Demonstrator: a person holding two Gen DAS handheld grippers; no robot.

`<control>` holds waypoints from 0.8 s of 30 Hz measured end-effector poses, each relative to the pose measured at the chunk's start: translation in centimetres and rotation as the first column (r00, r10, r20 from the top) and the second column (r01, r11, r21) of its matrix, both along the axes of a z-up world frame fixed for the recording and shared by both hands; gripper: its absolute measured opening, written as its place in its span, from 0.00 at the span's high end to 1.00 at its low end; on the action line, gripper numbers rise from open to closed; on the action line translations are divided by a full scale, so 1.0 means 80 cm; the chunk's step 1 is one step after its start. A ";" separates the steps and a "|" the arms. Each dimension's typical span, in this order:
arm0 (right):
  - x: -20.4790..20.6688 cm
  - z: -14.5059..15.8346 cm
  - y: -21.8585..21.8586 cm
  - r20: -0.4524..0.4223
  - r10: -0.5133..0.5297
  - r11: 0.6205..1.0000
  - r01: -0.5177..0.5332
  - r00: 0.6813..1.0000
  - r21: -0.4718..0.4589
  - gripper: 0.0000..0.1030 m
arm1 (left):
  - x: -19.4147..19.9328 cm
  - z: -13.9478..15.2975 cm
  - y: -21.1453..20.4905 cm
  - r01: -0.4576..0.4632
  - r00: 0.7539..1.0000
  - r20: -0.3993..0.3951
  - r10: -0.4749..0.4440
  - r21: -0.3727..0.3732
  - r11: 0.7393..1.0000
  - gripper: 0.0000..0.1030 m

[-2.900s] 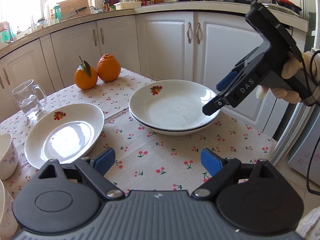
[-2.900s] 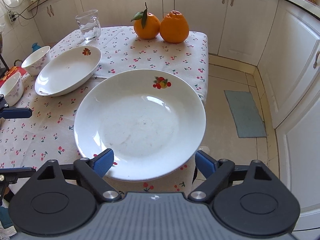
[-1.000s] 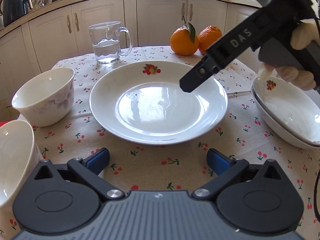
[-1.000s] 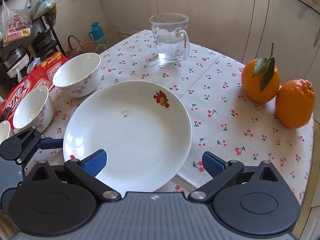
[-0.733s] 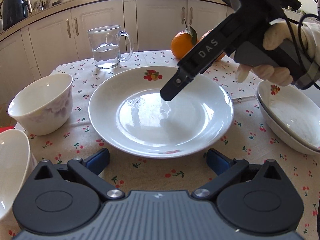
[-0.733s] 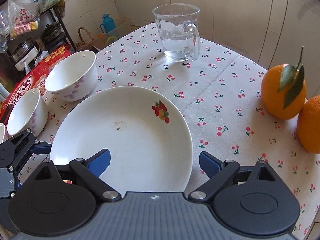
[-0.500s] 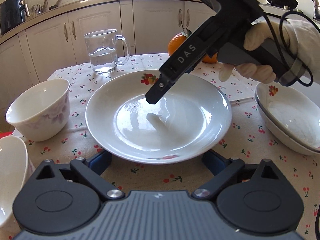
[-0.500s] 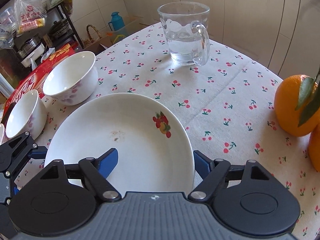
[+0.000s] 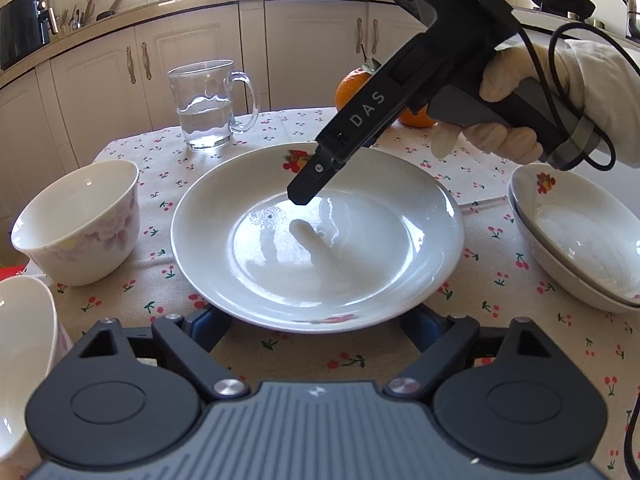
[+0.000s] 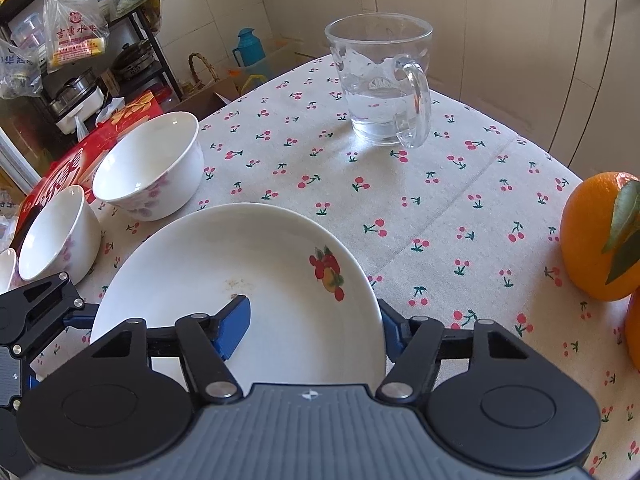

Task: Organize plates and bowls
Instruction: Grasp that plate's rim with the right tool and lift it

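Observation:
A white plate with a fruit print lies on the cherry-print cloth. The tips of my left gripper sit under the plate's near rim, mostly hidden by it, and its jaws are closing. My right gripper straddles the plate's right rim. One blue pad hangs over the inside and the other is outside; its jaws are closing and the inner pad is clear of the rim. The left wrist view shows its finger above the plate's middle. A stack of two plates stands to the right.
Two white bowls stand left of the plate, with a red box beyond them. A glass mug of water is at the back. Two oranges are at the right. A gloved hand holds the right gripper.
The right gripper came over the plate from the right and sank towards it, its jaws narrowing around the rim. The left jaws narrowed and now sit under the near rim.

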State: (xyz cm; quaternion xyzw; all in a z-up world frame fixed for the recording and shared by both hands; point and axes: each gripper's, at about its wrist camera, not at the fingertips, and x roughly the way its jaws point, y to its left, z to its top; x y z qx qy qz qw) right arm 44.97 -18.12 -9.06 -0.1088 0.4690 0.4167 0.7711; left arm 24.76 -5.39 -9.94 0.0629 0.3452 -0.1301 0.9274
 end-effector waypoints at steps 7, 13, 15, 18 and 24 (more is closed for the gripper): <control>-0.009 0.001 -0.007 -0.011 -0.010 1.000 0.011 1.000 0.005 0.30 | -0.007 0.003 -0.002 0.033 0.999 -0.006 -0.032 0.019 0.999 0.13; -0.026 0.007 -0.018 -0.020 -0.024 1.000 0.024 1.000 0.014 0.30 | -0.024 0.013 -0.003 0.063 0.998 0.000 -0.063 0.020 0.998 0.13; -0.034 0.011 -0.022 -0.021 -0.029 0.999 0.029 0.999 0.020 0.30 | -0.029 0.016 -0.002 0.073 0.997 -0.006 -0.073 0.015 0.997 0.13; -0.046 0.017 -0.029 -0.026 -0.036 0.999 0.036 0.999 0.035 0.30 | -0.038 0.022 -0.004 0.090 0.996 -0.009 -0.089 0.020 0.996 0.13; -0.075 0.029 -0.047 -0.027 -0.065 0.997 0.066 0.998 0.049 0.30 | -0.059 0.039 -0.011 0.131 0.991 -0.011 -0.131 0.014 0.991 0.13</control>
